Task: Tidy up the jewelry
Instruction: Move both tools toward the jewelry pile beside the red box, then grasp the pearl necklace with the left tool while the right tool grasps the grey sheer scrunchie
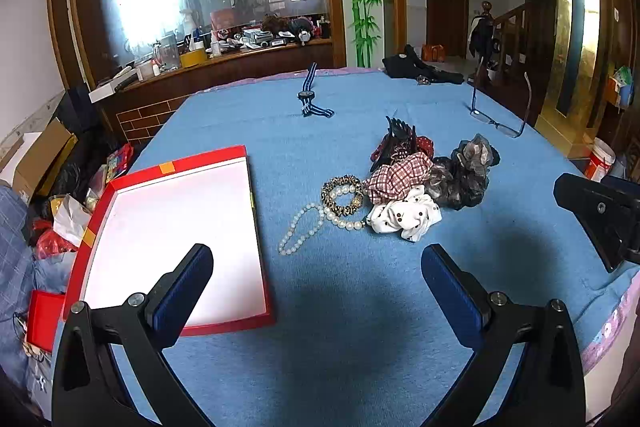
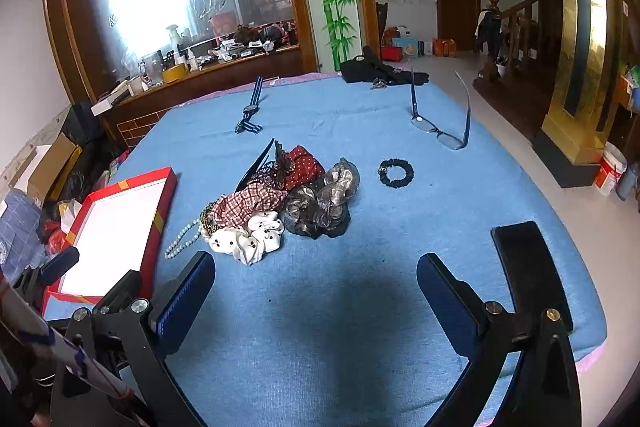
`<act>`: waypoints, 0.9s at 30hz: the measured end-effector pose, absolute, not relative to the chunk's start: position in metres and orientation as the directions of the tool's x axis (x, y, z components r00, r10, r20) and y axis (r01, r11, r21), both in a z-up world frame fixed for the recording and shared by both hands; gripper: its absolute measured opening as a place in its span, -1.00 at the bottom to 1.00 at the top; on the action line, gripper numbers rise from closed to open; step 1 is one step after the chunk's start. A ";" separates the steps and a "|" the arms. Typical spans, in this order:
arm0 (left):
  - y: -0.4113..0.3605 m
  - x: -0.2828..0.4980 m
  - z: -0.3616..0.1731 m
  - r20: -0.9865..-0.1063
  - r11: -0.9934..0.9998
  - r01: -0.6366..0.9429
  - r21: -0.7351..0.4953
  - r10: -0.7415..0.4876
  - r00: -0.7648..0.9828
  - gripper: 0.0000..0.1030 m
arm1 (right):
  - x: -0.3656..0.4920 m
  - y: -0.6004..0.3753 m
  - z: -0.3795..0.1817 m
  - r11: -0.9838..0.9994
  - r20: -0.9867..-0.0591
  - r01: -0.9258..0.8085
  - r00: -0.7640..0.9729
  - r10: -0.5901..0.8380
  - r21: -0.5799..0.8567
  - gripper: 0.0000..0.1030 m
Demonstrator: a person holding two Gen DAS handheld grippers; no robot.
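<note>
Looking along the left gripper (image 1: 316,263): jaws wide apart, nothing between them, hovering over the blue cloth (image 1: 360,347) on the tabletop. Red box (image 1: 172,243) with a white inside lies open, just left of the gripper line. Pearl necklace (image 1: 308,227) sits right of the box, touching a leopard-print bracelet (image 1: 340,195). Beside these, a heap of scrunchies (image 1: 416,191) with a black hair claw (image 1: 398,139) on its far side. Striped watch (image 1: 310,95) farther back; glasses (image 1: 500,115) at far right. Right gripper's finger edges in at the right border.

Right wrist view: right gripper (image 2: 316,267) also with jaws wide apart, empty, above the cloth. Scrunchie heap ahead and left; pearl necklace just left of it, near the red box. A black scrunchie (image 2: 396,173) lies alone, between heap and glasses. A dark phone (image 2: 528,267) lies near the right finger.
</note>
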State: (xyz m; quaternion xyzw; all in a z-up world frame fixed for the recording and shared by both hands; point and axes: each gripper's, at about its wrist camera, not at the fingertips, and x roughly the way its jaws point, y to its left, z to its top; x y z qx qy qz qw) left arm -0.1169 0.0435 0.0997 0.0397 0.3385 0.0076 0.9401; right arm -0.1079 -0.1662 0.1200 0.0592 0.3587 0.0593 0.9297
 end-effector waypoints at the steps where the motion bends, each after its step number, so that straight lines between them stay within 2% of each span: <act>1: 0.043 -0.115 0.100 -0.638 0.997 0.012 0.081 0.043 0.768 1.00 | -0.106 -0.166 0.119 0.986 -0.663 -0.069 0.733 0.154 0.153 0.99; 15: 0.081 -0.083 0.084 -0.722 1.000 -0.019 0.007 0.019 0.691 1.00 | -0.074 -0.183 0.097 0.977 -0.716 -0.044 0.673 0.184 0.210 0.97; 21: 0.103 -0.067 0.082 -0.759 0.998 -0.013 -0.067 -0.042 0.649 1.00 | -0.058 -0.209 0.101 0.970 -0.714 -0.010 0.675 0.187 0.245 0.83; 25: 0.116 -0.060 0.086 -0.759 0.995 0.007 -0.095 -0.077 0.646 0.99 | -0.045 -0.231 0.104 0.966 -0.716 0.034 0.679 0.165 0.256 0.58; 27: 0.122 -0.054 0.088 -0.766 0.993 0.014 -0.118 -0.101 0.635 0.79 | -0.040 -0.238 0.103 0.966 -0.720 0.051 0.676 0.154 0.254 0.43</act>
